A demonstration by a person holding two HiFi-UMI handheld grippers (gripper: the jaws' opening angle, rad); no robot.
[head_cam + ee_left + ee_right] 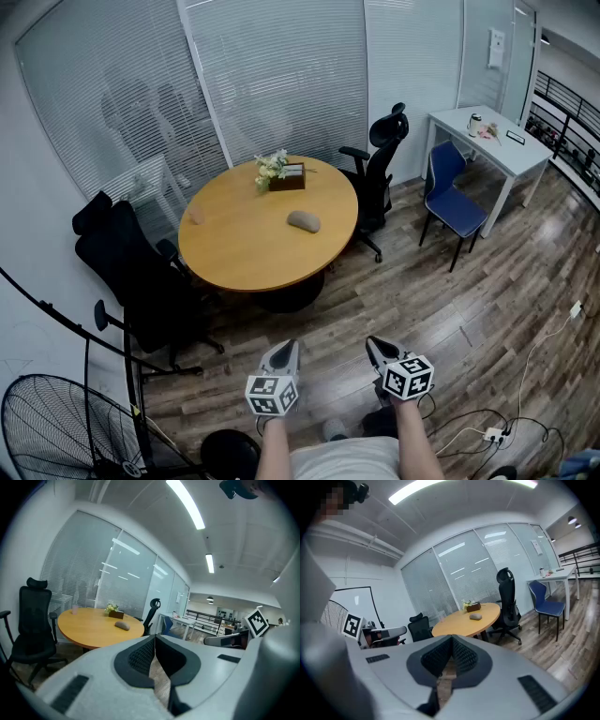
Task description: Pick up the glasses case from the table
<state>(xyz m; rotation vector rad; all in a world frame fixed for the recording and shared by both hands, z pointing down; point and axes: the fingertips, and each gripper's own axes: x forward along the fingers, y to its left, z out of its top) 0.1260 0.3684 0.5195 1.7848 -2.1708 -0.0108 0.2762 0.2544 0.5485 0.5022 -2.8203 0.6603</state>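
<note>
Head view, looking steeply down. I hold the left gripper (284, 351) and the right gripper (376, 348) side by side at the lower centre of the frame, over the wooden floor (431, 291) and well apart from the round wooden worktop (234, 258) at centre left. In each gripper view the ribbed dark pads are pressed together at the tips, with nothing between them. The glasses case (303, 221), a grey oval, lies flat on the worktop, right of its centre and clear of both grippers. Towards the worktop's far edge stand a dark box (289, 177) and flowers (270, 166), and a small pinkish cup (196, 215) sits near the left rim. Black office chairs (127, 267) flank the worktop. A blue chair (457, 199) and a white desk (487, 142) occupy the upper right.
</note>
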